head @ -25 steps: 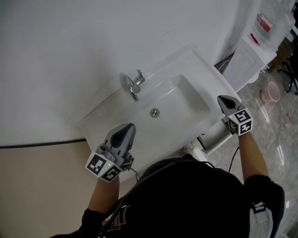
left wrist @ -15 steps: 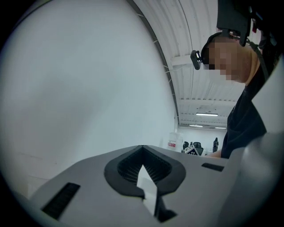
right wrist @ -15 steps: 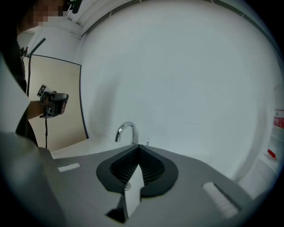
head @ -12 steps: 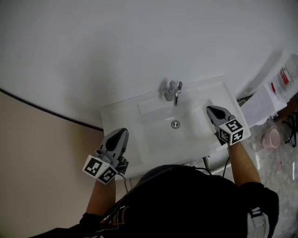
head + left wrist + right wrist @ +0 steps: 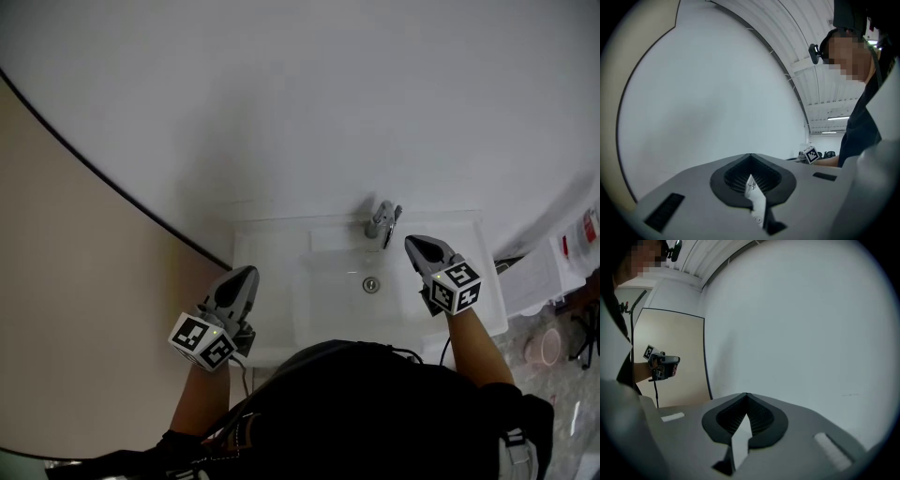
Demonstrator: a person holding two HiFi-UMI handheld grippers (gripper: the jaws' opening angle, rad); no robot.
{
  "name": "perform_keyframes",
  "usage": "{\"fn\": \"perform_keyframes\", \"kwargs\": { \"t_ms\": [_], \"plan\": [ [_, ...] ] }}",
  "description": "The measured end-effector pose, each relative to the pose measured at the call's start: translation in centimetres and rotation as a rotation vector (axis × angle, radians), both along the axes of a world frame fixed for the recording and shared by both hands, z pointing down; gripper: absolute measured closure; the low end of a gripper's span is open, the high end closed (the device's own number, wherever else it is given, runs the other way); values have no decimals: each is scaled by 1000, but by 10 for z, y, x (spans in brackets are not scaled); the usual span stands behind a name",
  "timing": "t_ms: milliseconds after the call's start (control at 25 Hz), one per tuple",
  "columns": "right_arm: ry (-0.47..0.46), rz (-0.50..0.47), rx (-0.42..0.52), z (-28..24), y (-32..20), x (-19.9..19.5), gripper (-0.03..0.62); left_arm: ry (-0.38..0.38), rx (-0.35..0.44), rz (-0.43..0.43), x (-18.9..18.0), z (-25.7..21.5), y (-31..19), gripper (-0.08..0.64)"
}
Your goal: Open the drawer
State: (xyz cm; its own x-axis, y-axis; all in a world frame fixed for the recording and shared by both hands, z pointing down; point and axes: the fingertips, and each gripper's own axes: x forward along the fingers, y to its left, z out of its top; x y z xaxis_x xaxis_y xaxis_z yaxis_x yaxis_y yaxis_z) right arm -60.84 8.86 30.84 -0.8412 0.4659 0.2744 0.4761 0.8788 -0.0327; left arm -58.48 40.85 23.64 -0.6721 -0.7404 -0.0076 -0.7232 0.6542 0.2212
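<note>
No drawer shows in any view. In the head view a white sink (image 5: 272,253) with a chrome faucet (image 5: 382,222) sits against a white wall. My left gripper (image 5: 239,278) hovers by the sink's left front corner, shut with nothing in it. My right gripper (image 5: 416,247) hangs over the basin's right side near the faucet, also shut and empty. In the left gripper view the jaws (image 5: 750,160) meet in front of a bare white wall, with the right gripper (image 5: 809,154) far off. In the right gripper view the shut jaws (image 5: 746,398) face the same wall, with the left gripper (image 5: 663,365) at the left.
A beige wall panel (image 5: 75,281) with a dark edge line lies to the left of the sink. A white cabinet or appliance (image 5: 542,277) and a pink bucket (image 5: 544,345) stand on the marble floor at the right. The person's dark clothing fills the bottom of the head view.
The head view has swung, so the sink now lies squarer and further right. The right gripper moved from the sink's right edge to over the basin. Both stayed shut.
</note>
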Motion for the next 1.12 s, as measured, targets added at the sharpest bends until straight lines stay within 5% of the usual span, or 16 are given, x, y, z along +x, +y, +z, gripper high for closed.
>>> {"fn": "perform_keyframes", "kwargs": {
  "t_ms": [1120],
  "plan": [
    [-13, 6, 32, -3, -8, -5, 594, 19, 4, 39, -21, 8, -29, 566]
  ]
}}
